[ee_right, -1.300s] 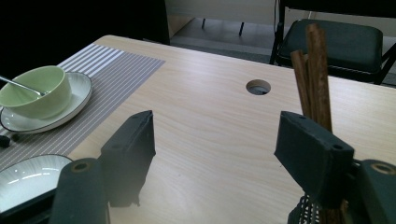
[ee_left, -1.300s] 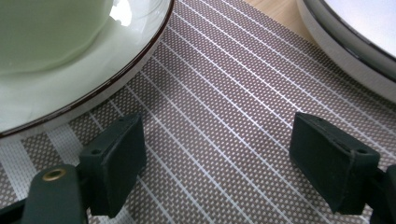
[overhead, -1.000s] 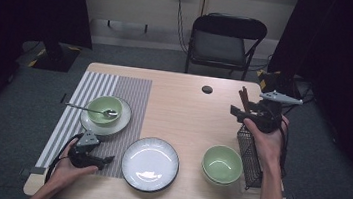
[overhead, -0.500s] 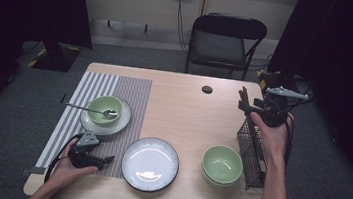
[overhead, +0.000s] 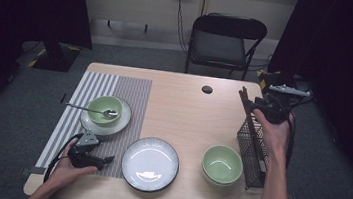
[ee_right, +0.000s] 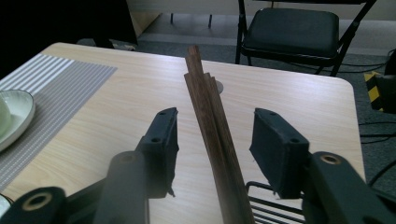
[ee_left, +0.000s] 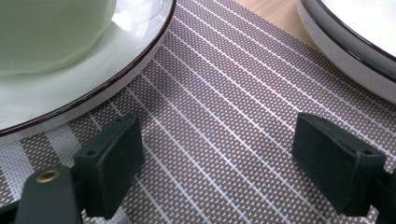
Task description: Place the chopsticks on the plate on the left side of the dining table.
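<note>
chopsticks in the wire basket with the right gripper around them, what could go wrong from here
1. The right gripper has just been closing; the chopsticks stand between its jaws, untouched and off-centre, so the pads may catch only some.
2. The sticks lean in the wire basket, which stands at the table edge; a slanted pull might drag or tip it.
3. The stacked green bowls sit right beside the basket and could get bumped.

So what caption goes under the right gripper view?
Right claw closing around brown chopsticks standing in the wire basket.
</note>
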Demonstrator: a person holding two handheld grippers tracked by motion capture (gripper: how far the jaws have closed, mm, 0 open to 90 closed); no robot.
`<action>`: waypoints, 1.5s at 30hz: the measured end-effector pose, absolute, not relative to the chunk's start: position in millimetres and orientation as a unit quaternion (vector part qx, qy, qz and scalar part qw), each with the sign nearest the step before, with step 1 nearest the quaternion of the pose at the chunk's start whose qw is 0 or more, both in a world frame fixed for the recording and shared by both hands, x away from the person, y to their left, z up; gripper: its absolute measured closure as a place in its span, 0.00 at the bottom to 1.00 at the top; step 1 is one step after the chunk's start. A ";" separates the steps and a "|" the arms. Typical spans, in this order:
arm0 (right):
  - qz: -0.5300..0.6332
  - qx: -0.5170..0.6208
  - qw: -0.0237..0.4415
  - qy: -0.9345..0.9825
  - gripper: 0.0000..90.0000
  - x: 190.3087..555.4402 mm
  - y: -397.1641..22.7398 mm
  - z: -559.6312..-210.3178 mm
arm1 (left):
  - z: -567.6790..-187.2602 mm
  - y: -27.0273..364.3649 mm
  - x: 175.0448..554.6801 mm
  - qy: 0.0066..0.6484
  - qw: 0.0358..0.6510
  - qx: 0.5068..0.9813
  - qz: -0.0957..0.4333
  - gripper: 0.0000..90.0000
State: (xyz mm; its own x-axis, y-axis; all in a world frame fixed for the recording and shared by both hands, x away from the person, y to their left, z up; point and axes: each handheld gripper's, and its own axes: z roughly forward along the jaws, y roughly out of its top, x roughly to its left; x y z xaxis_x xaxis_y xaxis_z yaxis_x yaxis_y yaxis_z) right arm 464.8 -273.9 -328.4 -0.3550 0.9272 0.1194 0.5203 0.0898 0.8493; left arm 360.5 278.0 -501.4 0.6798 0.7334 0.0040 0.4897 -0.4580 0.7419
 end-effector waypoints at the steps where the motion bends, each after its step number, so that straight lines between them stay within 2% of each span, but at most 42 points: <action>1: 0.438 0.516 0.231 0.699 0.58 465.0 -273.4 -328.6 | -501.4 278.0 360.5 0.365 0.371 0.838 0.164 0.18; 15: 0.425 0.519 0.231 0.705 0.77 467.7 -270.1 -338.3 | -501.3 278.4 360.4 0.365 0.371 0.838 0.164 0.18; 24: 0.419 0.523 0.227 0.707 0.86 468.2 -270.9 -344.7 | -501.4 278.7 360.5 0.364 0.372 0.838 0.163 0.18; 32: 0.423 0.514 0.230 0.711 0.87 462.8 -270.8 -342.4 | -501.2 279.2 360.7 0.360 0.369 0.841 0.163 0.18; 39: 0.414 0.518 0.226 0.713 0.81 461.4 -272.2 -352.9 | -501.1 279.4 360.7 0.360 0.369 0.841 0.163 0.18; 45: 0.410 0.521 0.228 0.713 0.86 461.5 -273.0 -354.9 | -501.2 279.4 360.7 0.360 0.370 0.841 0.163 0.18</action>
State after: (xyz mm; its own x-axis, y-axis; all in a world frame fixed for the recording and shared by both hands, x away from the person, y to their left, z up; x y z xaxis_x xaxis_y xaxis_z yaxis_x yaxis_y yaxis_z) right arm 461.5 -273.0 -354.9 -0.3524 0.9302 0.1024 0.5568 0.1205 0.8218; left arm 360.7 279.4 -501.2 0.6886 0.7251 0.0079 0.4847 -0.4683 0.7388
